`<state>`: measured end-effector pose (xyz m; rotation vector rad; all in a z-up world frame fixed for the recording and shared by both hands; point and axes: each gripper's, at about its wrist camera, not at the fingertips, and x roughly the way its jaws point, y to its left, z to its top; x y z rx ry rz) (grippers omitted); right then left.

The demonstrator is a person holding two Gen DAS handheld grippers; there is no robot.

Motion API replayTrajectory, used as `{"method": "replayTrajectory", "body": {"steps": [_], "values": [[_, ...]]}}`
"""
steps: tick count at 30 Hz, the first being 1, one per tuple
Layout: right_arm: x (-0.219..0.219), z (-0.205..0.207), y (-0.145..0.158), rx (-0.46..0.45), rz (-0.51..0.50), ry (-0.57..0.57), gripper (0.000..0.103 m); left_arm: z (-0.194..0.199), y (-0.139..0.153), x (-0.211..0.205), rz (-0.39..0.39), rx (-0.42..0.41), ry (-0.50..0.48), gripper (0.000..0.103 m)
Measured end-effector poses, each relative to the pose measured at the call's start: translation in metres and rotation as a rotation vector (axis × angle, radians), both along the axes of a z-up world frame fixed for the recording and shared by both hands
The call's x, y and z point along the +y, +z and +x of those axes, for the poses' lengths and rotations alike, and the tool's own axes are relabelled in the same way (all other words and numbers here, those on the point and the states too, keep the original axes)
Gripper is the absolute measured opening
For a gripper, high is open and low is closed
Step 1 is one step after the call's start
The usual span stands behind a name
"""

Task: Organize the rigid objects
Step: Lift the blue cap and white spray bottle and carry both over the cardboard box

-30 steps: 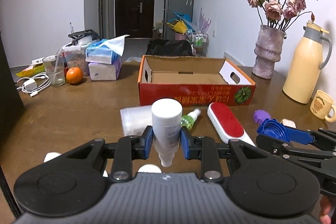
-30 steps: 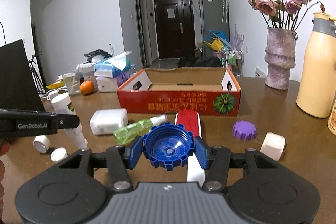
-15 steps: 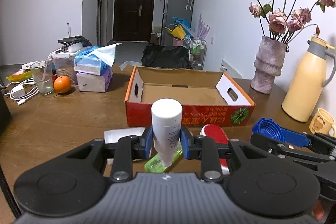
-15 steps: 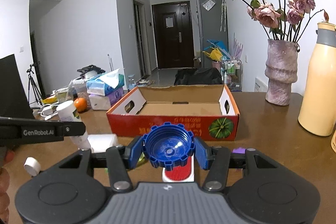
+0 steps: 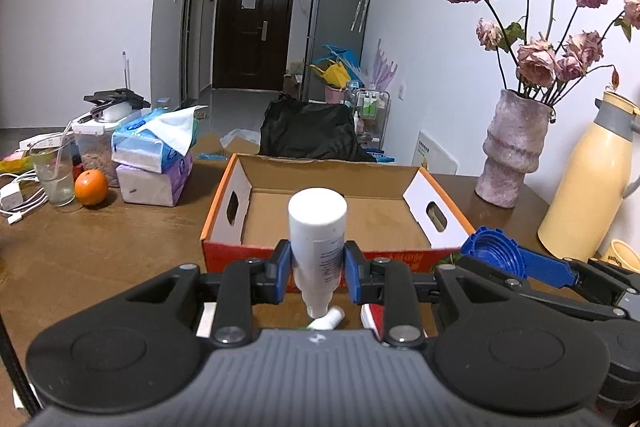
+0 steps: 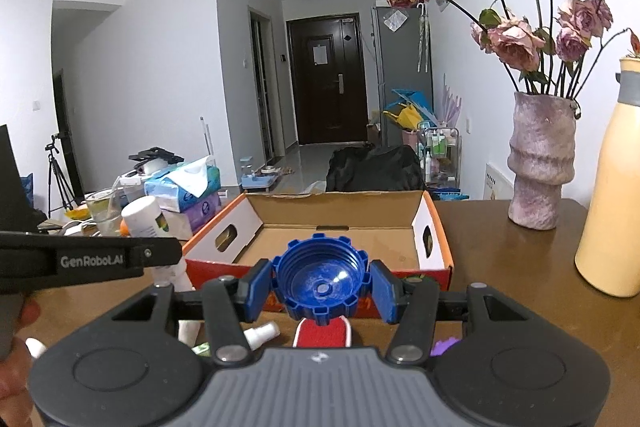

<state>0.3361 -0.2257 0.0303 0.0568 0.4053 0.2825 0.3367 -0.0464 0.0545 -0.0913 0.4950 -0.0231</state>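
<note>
White plastic, the bottle (image 5: 317, 247) stood upright, clamped in the left gripper (image 5: 316, 277), while the right gripper (image 6: 319, 287) pinched the blue cap (image 6: 320, 283). Both hung just short of the cardboard box (image 5: 332, 223), which lay straight ahead, its long axis crosswise.

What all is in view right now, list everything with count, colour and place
box: 1, orange cardboard, table centre, open
bottle: 1, white, in left gripper
cap: 1, blue, in right gripper
vase: 1, pinkish, right of box, holds dried roses
thermos: 1, cream, far right
orange: 1, left of box
glass: 1, clear, beside orange
tissue packs: 2, blue on purple, left of box
table: 1, brown
left gripper: shut on bottle
right gripper: shut on cap
</note>
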Motion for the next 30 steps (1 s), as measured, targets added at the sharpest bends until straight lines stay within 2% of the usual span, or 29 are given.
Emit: {"method": "replayTrajectory", "body": {"steps": [16,30], "values": [[0.008,0.055,0.011,-0.03,-0.027,0.012,0.052,0.053,0.002,0.0,0.017,-0.011,0.034,0.029],[0.012,0.106,0.008,-0.028,-0.004,-0.021,0.052,0.106,0.001,-0.002,0.051,-0.007,0.072,0.029]]}}
